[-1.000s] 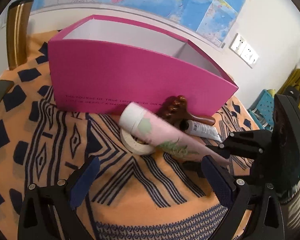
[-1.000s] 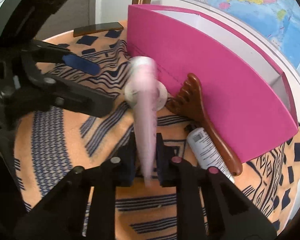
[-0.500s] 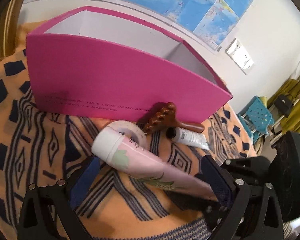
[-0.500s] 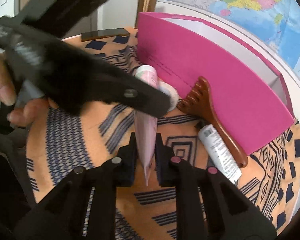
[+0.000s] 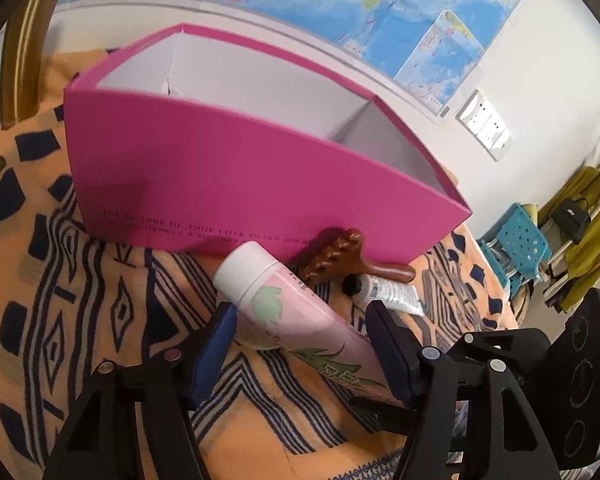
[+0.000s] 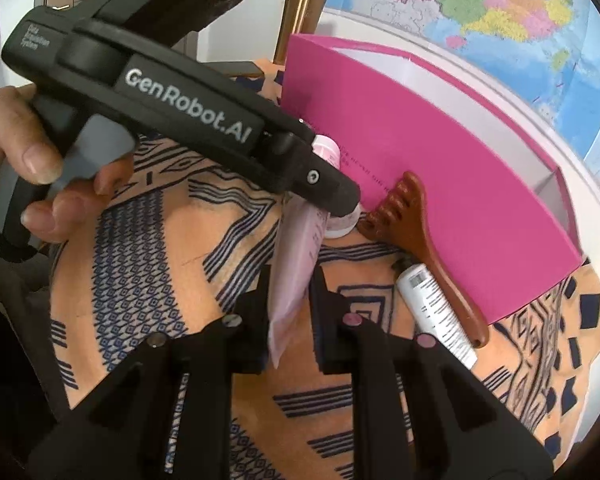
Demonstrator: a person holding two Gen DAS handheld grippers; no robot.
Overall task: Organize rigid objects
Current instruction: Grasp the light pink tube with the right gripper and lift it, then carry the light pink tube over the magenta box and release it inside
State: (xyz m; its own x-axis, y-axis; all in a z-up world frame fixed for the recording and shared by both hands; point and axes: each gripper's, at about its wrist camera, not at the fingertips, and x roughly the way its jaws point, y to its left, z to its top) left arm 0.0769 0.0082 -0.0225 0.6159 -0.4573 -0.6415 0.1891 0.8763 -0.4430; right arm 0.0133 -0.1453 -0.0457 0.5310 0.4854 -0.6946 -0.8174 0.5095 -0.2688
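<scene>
The right hand-held gripper (image 6: 290, 300) is closed on the flat tail end of the pink tube (image 5: 300, 320), holding it up off the patterned cloth (image 5: 60, 320) on the tabletop so the other one can take it. The tube's white cap (image 5: 246, 270) points at the pink box (image 5: 260, 184), which looks like the place where it should go.

The left hand-held gripper (image 5: 300, 340) has a finger on each side of the tube's fat middle, and its jaws are closing in. I cannot be sure the pads are pressing yet; a small gap seems to show on the right side.

A brown wooden comb (image 6: 424, 236) and a small white tube (image 6: 436, 308) lie beside the box, waiting. A roll of tape (image 6: 342, 224) peeks out under the pink tube.
</scene>
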